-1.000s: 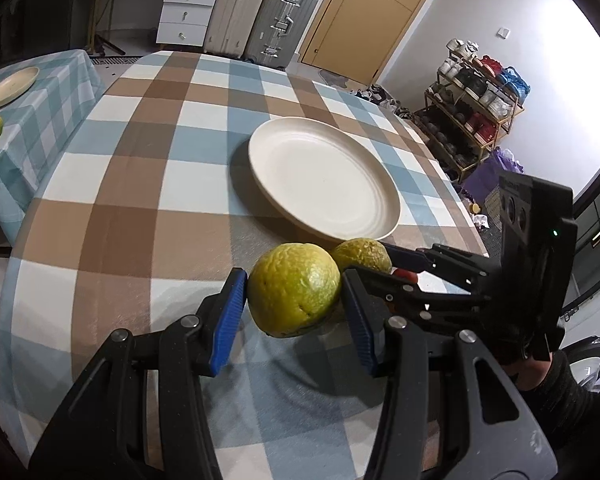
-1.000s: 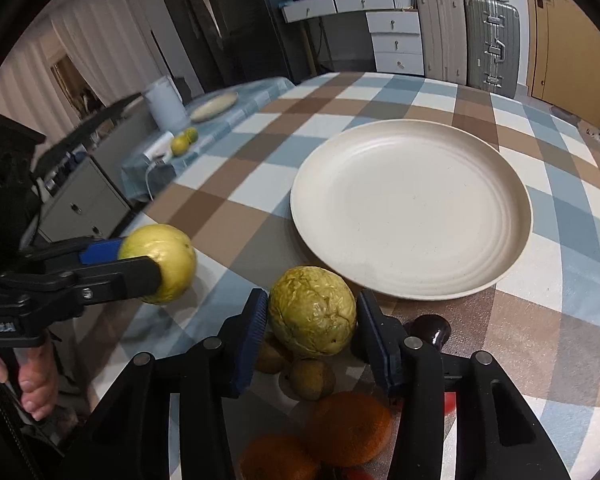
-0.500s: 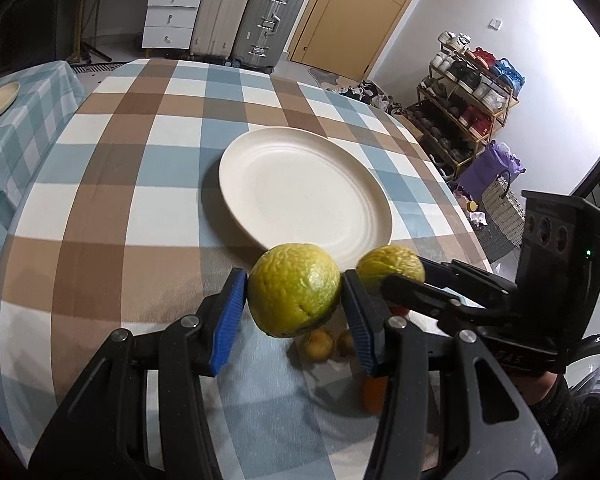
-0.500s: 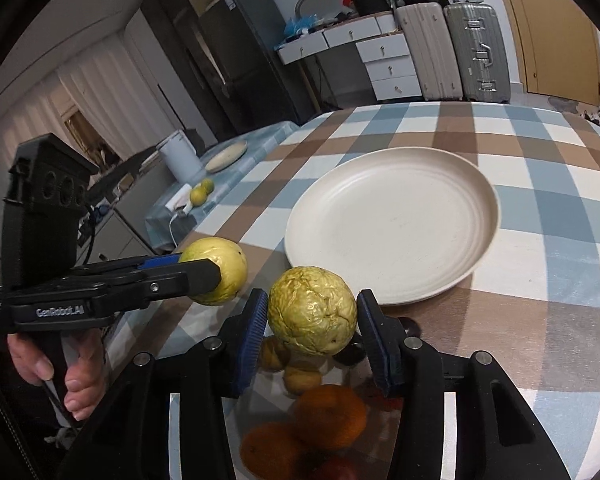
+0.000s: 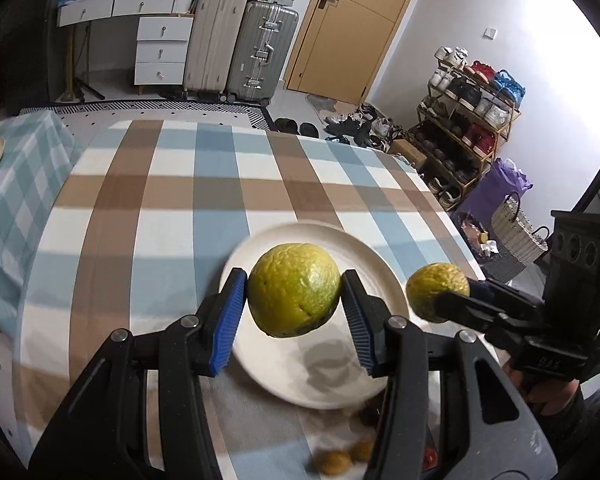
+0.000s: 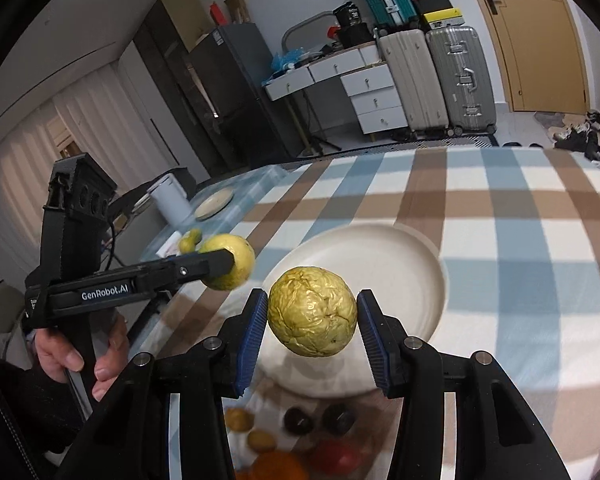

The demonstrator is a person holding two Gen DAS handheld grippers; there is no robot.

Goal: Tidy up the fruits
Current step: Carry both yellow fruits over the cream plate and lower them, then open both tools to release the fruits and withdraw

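Fruit fills both your claws: your left claw [image 5: 294, 312] is clenched on a smooth yellow-green fruit [image 5: 294, 295], held in the air above the white plate [image 5: 332, 376]. Your right claw [image 6: 312, 330] grips a wrinkled yellow fruit [image 6: 312, 317], also over the plate's near side. Below and behind the claws, small yellow, dark, red and orange loose fruits [image 6: 300, 420] lie on the checked tablecloth [image 6: 520, 240].

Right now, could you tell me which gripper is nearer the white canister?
Left. The left gripper hovers on the side of the plate toward the white canister; the right gripper is farther off.
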